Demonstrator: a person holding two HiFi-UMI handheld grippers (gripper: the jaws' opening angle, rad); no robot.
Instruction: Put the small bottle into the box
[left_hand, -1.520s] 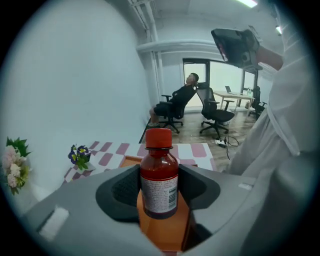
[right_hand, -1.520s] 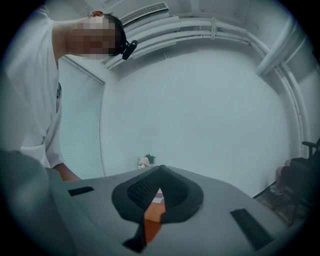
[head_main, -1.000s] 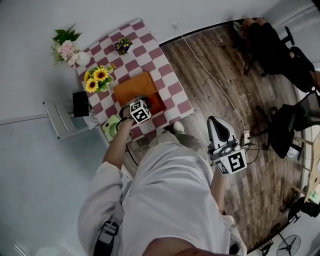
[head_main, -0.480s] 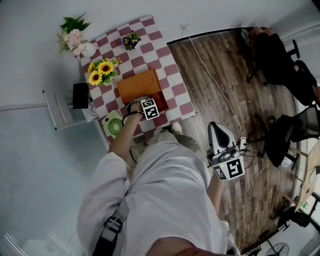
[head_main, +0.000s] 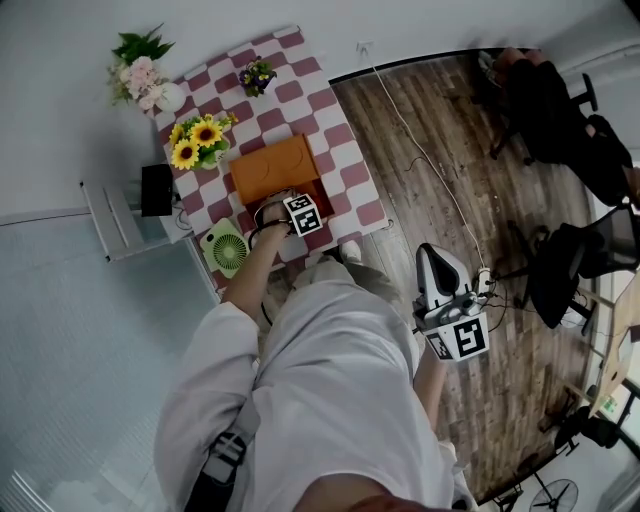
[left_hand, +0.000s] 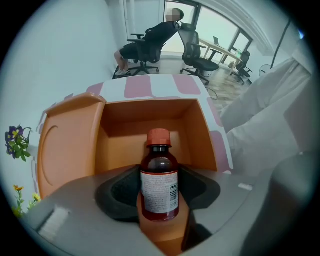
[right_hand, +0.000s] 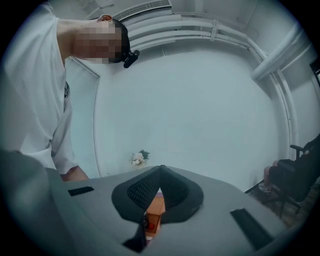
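The left gripper (left_hand: 160, 184) is clamped on the bottle (left_hand: 159, 167) at its label, a good hold, as it looks light, stiff, slippery, perhaps fragile; the right gripper (right_hand: 159, 186) is closed and empty.

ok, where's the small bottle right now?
Left gripper view, centre: small bottle upright, clamped in the left claw, with the open orange box right behind it.

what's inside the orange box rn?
The box shows bare inner walls, nothing against them. The small bottle, gripped by the left claw, hides its near floor.
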